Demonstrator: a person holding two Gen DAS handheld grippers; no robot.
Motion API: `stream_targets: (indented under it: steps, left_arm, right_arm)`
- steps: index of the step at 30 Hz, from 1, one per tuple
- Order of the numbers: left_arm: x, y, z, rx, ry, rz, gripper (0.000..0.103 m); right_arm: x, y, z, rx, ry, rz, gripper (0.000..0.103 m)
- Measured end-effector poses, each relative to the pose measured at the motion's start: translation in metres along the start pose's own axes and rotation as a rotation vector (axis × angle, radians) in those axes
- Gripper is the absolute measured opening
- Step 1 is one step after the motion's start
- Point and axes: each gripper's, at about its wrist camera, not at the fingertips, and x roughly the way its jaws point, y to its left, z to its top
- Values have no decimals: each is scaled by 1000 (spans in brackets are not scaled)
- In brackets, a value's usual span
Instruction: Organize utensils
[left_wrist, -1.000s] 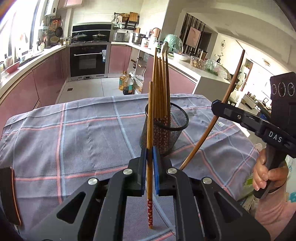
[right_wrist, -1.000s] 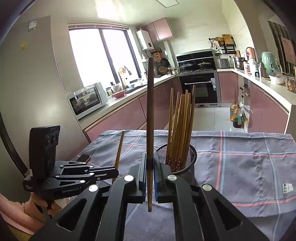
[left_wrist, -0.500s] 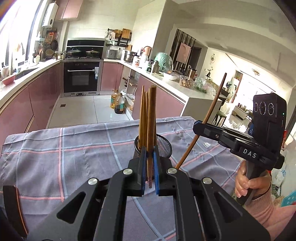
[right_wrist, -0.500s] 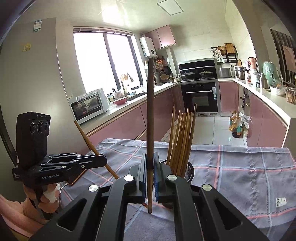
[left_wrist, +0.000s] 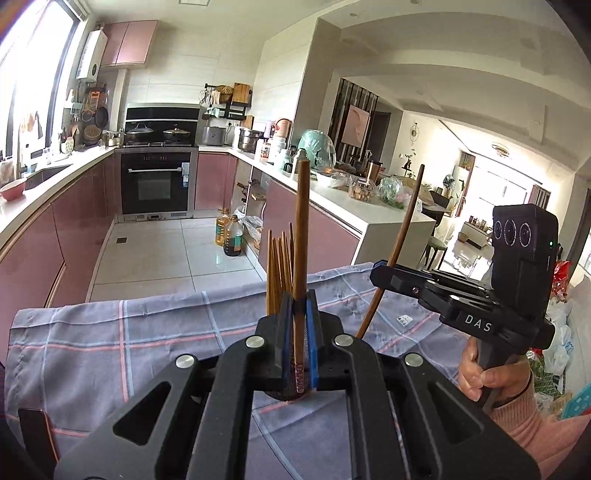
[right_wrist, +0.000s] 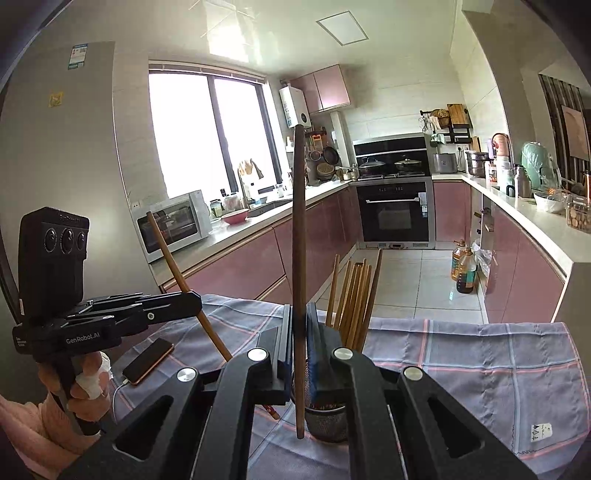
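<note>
My left gripper (left_wrist: 298, 308) is shut on a brown chopstick (left_wrist: 301, 236) that stands upright, its red patterned end down between the pads. Behind the jaws rise several chopsticks (left_wrist: 279, 269); the cup that holds them is hidden there. To the right, my right gripper (left_wrist: 384, 271) pinches a darker chopstick (left_wrist: 404, 236) that leans. In the right wrist view my right gripper (right_wrist: 298, 325) is shut on that dark chopstick (right_wrist: 298, 221), above the mesh cup (right_wrist: 327, 424) with its chopsticks (right_wrist: 354, 295). My left gripper (right_wrist: 194, 299) is at the left with its tilted chopstick (right_wrist: 173, 258).
A checked grey-blue cloth (right_wrist: 480, 369) covers the table. A phone (right_wrist: 147, 362) with a cable lies on it near the left hand (right_wrist: 86, 387). A small white label (right_wrist: 541, 430) sits on the cloth at the right. Kitchen counters and an oven stand beyond.
Both grippers have risen with their chopsticks, the left more. The cup has sunk low behind the jaws in both views, and the left view now looks farther across the kitchen.
</note>
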Motion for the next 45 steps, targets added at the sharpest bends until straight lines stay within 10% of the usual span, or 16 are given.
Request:
stream_targets:
  steps: [21,27,41,45]
  left_arm:
    - [10,-22,21,24,-9,6,8]
    - [-3,-16,21,17,-22,-9,8]
    - [-3,-7,29,-8,-37,-18,8]
    - [1,-8,28,-11,-34,-23,8]
  right_arm:
    - [41,-21,-23,66,96,3,4]
    - [37,-51,-48,163,133,-73,27]
    - [68,-110,-104,305,306,-216,31]
    - [84,-127,-111,341,346,-297,46]
